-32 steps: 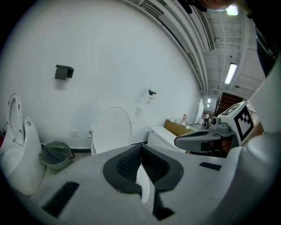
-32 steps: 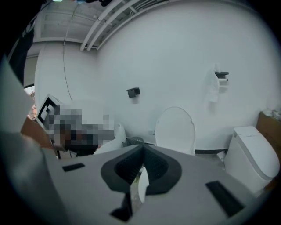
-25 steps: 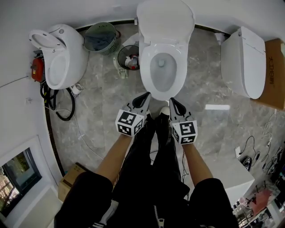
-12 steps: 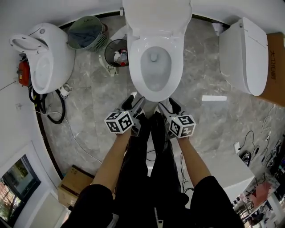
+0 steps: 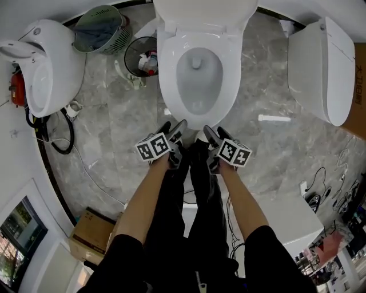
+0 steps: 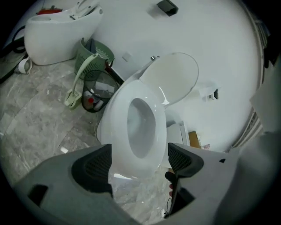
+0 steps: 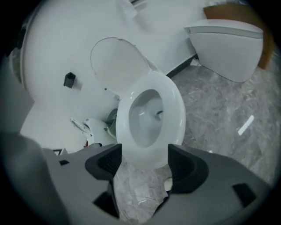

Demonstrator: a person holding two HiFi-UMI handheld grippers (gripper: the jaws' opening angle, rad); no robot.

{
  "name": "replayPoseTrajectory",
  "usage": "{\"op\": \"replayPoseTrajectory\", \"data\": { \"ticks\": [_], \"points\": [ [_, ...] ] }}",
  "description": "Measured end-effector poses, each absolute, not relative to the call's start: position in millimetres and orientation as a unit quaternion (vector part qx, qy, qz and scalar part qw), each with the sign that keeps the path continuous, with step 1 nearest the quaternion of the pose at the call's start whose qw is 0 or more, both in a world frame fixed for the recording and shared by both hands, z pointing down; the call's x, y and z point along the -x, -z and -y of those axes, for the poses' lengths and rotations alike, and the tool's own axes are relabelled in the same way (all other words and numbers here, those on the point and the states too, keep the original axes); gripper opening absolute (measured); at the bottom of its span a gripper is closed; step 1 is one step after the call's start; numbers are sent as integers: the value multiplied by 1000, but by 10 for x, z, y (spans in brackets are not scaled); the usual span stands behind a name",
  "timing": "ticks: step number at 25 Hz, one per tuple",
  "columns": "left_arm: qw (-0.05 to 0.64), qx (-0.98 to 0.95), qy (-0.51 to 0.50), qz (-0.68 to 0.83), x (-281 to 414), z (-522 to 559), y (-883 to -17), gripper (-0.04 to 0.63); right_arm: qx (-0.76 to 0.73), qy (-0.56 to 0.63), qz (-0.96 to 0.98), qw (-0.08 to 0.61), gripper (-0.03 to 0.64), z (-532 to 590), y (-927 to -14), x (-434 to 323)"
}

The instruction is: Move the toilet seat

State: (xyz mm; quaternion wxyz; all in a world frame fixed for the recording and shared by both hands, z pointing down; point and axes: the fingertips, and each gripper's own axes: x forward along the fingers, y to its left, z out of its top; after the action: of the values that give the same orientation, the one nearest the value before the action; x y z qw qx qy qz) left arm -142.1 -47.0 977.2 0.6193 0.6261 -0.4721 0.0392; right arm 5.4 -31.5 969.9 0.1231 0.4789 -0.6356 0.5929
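A white toilet stands ahead with its seat [image 5: 167,80] [image 6: 119,132] [image 7: 175,114] down on the bowl and its lid [image 5: 206,10] [image 6: 175,79] [image 7: 116,63] raised against the wall. My left gripper [image 5: 174,129] [image 6: 139,161] hovers just short of the seat's front edge, jaws opening, nothing between them. My right gripper [image 5: 211,134] [image 7: 144,163] hangs beside it at the same front edge, jaws also opening and empty. Neither gripper touches the seat.
A second toilet [image 5: 43,63] sits at the left, another closed one [image 5: 320,68] at the right. A green basket [image 5: 103,28] and a black bin [image 5: 140,56] with rubbish stand left of the bowl. Cables [image 5: 57,137] trail on the grey marble floor. My legs are below the grippers.
Both grippers went from shut to open. The view has drawn closer to the toilet, so the bowl sits higher and larger, and the grippers stand nearer the seat's front.
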Motion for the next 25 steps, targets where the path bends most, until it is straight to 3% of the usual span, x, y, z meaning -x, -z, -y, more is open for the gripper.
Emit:
{"op": "replayPoseTrajectory", "data": {
  "ticks": [13, 15, 20, 25],
  "points": [
    [698, -534, 34, 477, 1229, 386, -10438, 403, -484, -686, 539, 63, 348, 429, -10497, -89],
    [698, -536, 30, 474, 1162, 419, -10431, 371, -490, -688, 532, 67, 358, 429, -10533, -103],
    [708, -506, 45, 491, 1178, 421, -10422, 367, -474, -706, 524, 53, 329, 384, -10512, -109],
    [700, -504, 43, 504, 1170, 440, -10326, 352, -459, -717, 523, 49, 257, 375, -10425, -174]
  ]
}}
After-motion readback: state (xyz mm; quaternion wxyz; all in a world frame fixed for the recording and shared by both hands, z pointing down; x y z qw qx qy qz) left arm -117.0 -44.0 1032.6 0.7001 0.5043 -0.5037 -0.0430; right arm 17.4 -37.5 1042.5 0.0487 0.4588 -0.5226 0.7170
